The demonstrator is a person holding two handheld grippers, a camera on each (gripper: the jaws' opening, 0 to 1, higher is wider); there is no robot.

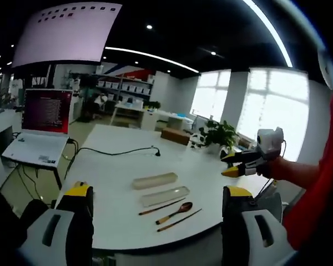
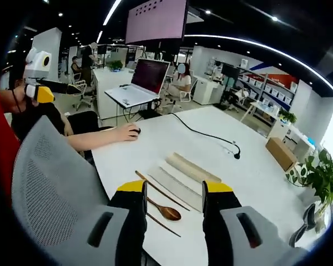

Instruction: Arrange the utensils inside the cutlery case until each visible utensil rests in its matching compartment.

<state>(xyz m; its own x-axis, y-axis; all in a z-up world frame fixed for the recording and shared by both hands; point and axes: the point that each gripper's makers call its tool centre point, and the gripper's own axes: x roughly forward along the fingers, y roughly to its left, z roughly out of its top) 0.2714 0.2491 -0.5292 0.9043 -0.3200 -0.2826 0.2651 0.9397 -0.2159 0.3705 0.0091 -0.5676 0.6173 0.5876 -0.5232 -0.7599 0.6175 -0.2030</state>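
My fingers (image 2: 135, 188) look like hard plastic, yellow-tipped on black. The spoon (image 2: 164, 210) and chopsticks (image 2: 161, 191) look like smooth brown wood. The case halves (image 2: 180, 177) seem matt pale plastic. The surface (image 2: 211, 149) is smooth, matt white.

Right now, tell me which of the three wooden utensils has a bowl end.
The spoon, the middle one. It ends in a dark oval bowl; the chopsticks on either side are plain thin sticks.

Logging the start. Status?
Left gripper and right gripper open, empty. Spoon and chopsticks on the table beside the cutlery case. Path clear.
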